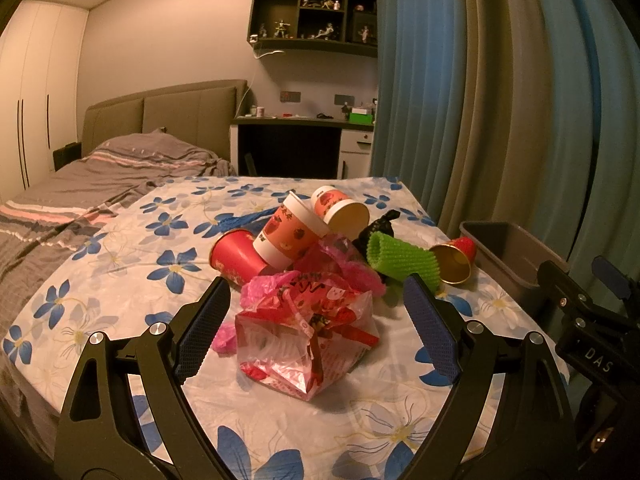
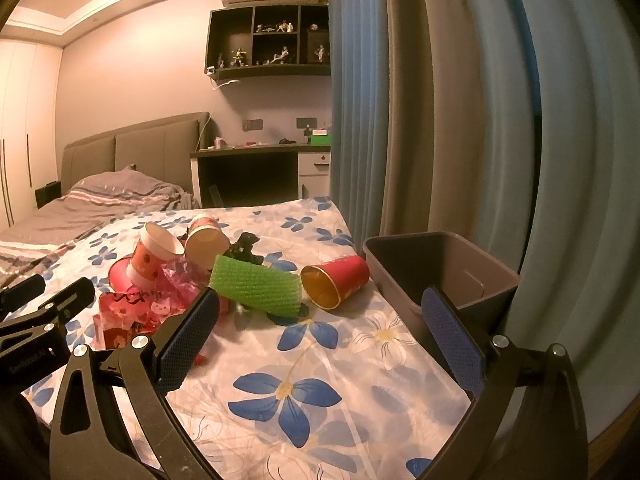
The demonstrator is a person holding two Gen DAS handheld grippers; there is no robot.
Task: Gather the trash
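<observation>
A heap of trash lies on the flowered cloth (image 1: 120,280). A crumpled red-and-clear plastic bag (image 1: 308,340) lies between the fingers of my open left gripper (image 1: 320,292), untouched. Behind it lie pink plastic (image 1: 344,268), a red cup (image 1: 236,258), two strawberry paper cups (image 1: 290,232) (image 1: 342,210), a green foam net sleeve (image 1: 400,260), a black bag (image 1: 376,228) and a red gold-lined cup (image 1: 456,258). My right gripper (image 2: 320,300) is open and empty, near the green sleeve (image 2: 256,288) and the red cup (image 2: 336,284). A grey bin (image 2: 440,264) stands at the right edge.
Blue and grey curtains (image 2: 460,100) hang right behind the bin. A bed with a grey cover (image 1: 100,176) lies to the left. A desk (image 1: 296,136) and a wall shelf with figurines (image 1: 316,16) stand at the back.
</observation>
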